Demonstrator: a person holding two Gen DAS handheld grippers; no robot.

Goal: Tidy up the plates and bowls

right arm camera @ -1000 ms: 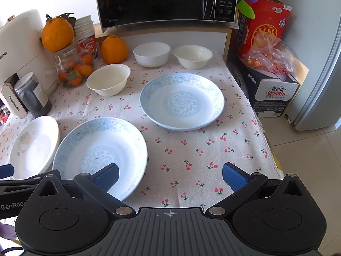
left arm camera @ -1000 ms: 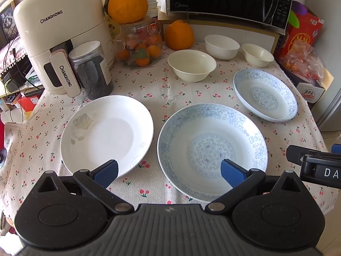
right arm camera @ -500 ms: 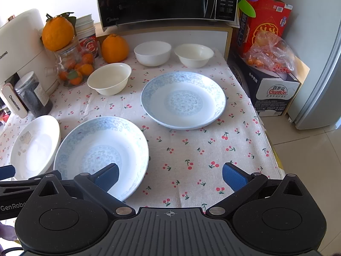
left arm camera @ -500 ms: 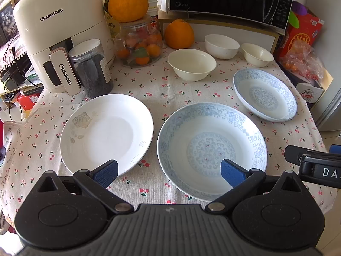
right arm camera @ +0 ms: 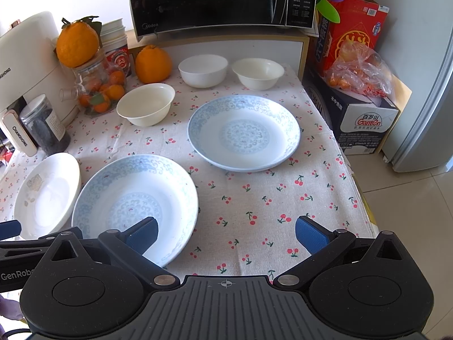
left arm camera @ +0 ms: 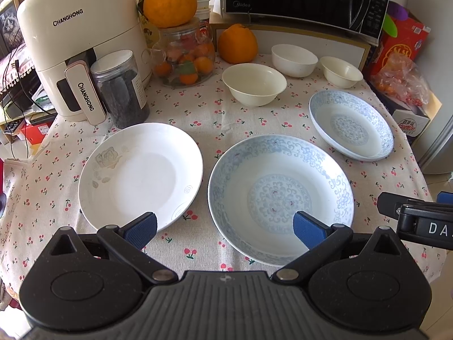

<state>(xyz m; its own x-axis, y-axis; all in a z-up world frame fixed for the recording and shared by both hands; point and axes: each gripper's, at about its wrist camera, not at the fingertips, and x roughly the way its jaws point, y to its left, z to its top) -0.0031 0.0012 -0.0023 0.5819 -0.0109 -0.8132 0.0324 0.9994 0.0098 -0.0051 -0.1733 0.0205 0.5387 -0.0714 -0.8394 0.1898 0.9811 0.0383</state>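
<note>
Both grippers hang above the near edge of the table, which carries a cloth with a cherry print. The left gripper has its fingers wide apart and holds nothing; below it lie the white plate on the left and the near blue-patterned plate on the right, close to each other but not touching. The right gripper is also spread wide and empty, with its left finger over the rim of the near blue-patterned plate.

The left wrist view shows the whole white plate, with a faint flower on its rim, and the full front of the air fryer with the dark jar just beside it. In the right wrist view the white plate is cut by the left gripper's body and the air fryer is only half seen.

The right wrist view gives the far blue-patterned plate complete, well apart from the near one, and the three bowls behind it: a cream bowl, a white bowl and a small bowl, all standing separate. It also shows the floor and what seems to be a refrigerator at the right edge. The microwave stands behind the bowls.
</note>
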